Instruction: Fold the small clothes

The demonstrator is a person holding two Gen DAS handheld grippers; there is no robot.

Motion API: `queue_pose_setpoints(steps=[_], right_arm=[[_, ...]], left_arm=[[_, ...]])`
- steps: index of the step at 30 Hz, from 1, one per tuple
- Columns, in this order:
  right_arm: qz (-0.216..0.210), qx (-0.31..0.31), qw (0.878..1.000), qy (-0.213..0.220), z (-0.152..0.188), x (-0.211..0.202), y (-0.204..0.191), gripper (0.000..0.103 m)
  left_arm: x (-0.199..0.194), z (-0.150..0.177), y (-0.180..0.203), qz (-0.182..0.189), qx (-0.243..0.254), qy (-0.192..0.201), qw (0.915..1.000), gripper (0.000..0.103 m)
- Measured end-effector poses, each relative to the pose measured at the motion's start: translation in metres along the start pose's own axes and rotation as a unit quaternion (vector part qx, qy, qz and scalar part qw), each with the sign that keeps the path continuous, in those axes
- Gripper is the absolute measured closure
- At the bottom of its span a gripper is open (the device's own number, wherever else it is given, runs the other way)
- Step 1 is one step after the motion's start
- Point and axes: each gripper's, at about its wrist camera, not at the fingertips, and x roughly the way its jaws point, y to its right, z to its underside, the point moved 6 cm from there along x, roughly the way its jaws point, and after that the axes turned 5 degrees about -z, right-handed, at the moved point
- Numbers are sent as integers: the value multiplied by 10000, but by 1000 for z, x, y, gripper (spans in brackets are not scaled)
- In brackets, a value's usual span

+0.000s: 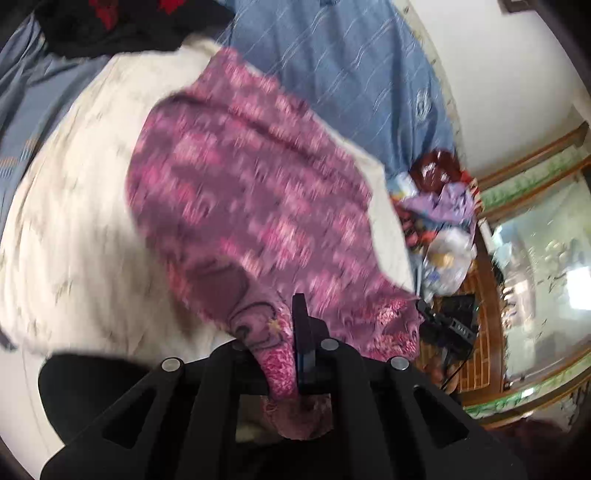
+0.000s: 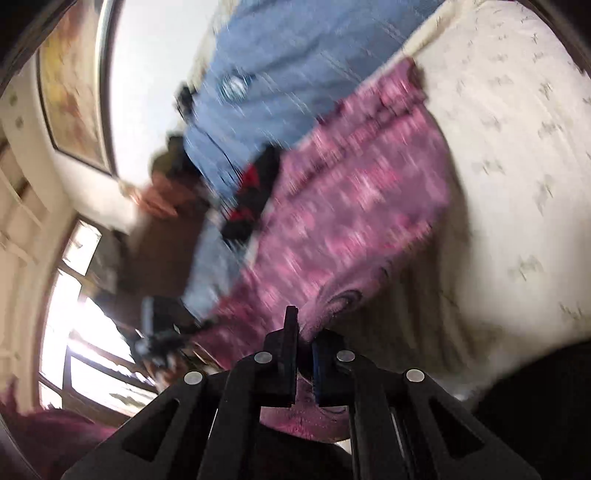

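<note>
Both grippers hold the same pink cloth (image 1: 251,192). The left gripper (image 1: 286,354) is closed on one edge of it, and a bunch of the fabric passes between its jaws and hangs out behind them. The right gripper (image 2: 304,354) is also closed on the cloth (image 2: 354,206), on another corner where a dark swirl pattern shows. The cloth stretches away from both grippers over a cream sheet (image 1: 74,221) that lies on the bed. Whether its far end rests on the sheet or hangs just above it, I cannot tell, because both views are blurred.

Beyond the cream sheet there is a blue cover (image 1: 351,66), and a black and red garment (image 1: 122,22) lies at the far side of the bed.

The cloth looks thin, light and very soft. It sags between the two holds and makes long wrinkles, so it will not keep a shape by itself. I think it is not slippery, as the jaws hold it well with only a small bunch of fabric. The best places to hold are the corners or the hem, as now, with the edge pulled straight between the two grippers. If the holds are too near the middle, the loose parts will probably fold under in a wrong way. Nothing here is fragile, so a firm pinch is safe.
</note>
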Motion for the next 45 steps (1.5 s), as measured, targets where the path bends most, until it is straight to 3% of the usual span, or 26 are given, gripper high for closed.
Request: queue_pose_setpoints(steps=[7,13,20,24,27,29,30,33,36,37,38,39,42,45], right_arm=[[-628,476,9921,976,-86,18,0,98],[-455,847,9847,1453,-166,36,37,98],[-7,1378,9756,1708,-237,74,95,98],[378,1831,9691,1611,-250,86,129,92],[129,1958,9680,1564,-242,82,128,85],[78,1798,9719,1519,-232,75,119,66],[61,1745,9736,1472,-227,73,115,65],[-12,1568,9801,1219,-212,77,104,65],[302,1513,9863,589,-204,103,106,65],[329,1513,9868,464,-203,109,106,70],[275,1449,9883,399,-206,113,103,90],[139,1353,9898,419,-210,115,97,99],[-313,1221,9869,1005,-246,106,76,98],[1,1486,9688,1986,-291,83,95,92]], left_arm=[[15,-92,-1,40,-396,581,9975,98],[60,-194,-10,-338,-593,799,9945,98],[134,-299,-25,-1060,-835,568,9892,98],[168,-302,-50,-1225,-1311,-51,9838,98],[167,-297,-51,-1147,-1162,-24,9866,98],[166,-296,-50,-1094,-1153,-20,9873,98],[165,-295,-49,-1052,-1174,-30,9875,98],[163,-292,-46,-1062,-1132,-73,9878,98],[162,-294,-44,-1060,-1170,-97,9874,98],[161,-295,-43,-1009,-1208,-91,9875,98],[159,-297,-41,-946,-1206,-71,9882,98],[156,-301,-39,-915,-1166,-16,9889,98],[156,-325,-35,-816,-1224,125,9890,97],[171,-343,-50,-1024,-1629,-42,9813,95]])
